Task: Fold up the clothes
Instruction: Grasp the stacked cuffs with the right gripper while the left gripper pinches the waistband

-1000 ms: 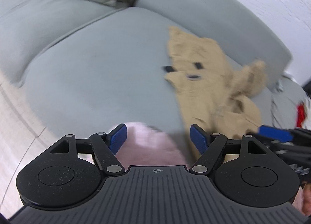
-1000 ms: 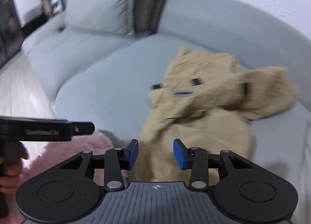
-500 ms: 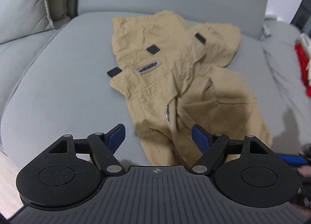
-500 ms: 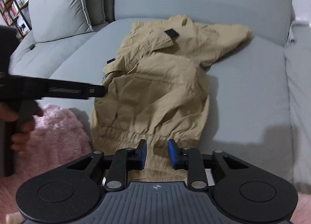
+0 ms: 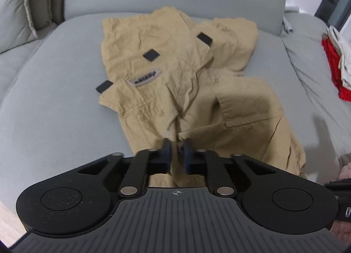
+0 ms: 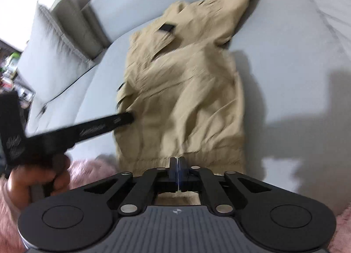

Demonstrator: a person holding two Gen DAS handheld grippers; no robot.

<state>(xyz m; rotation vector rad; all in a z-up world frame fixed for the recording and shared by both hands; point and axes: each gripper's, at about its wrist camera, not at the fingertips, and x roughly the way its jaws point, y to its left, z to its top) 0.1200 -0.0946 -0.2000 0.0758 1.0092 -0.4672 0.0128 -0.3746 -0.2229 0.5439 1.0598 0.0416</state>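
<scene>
Crumpled tan cargo trousers [image 5: 188, 90] with black tabs and a grey label lie on the grey sofa seat [image 5: 57, 104]; they also show in the right wrist view [image 6: 186, 99]. My left gripper [image 5: 176, 154] is nearly shut with a fold of the near edge of the trousers between its blue pads. My right gripper [image 6: 178, 163] is shut on the elastic hem of the trousers at the seat's front edge. The left gripper's black body [image 6: 72, 132] reaches across to the trousers' left side in the right wrist view.
A grey cushion [image 6: 54, 40] leans on the sofa back at the left. Red and white clothes [image 5: 337, 62] lie on the seat to the right. A pink fluffy rug [image 6: 87, 169] lies in front of the sofa.
Both grippers have moved onto the near edge of the trousers. The left jaws went from wide open to nearly shut on the cloth. The right jaws closed fully on the hem.
</scene>
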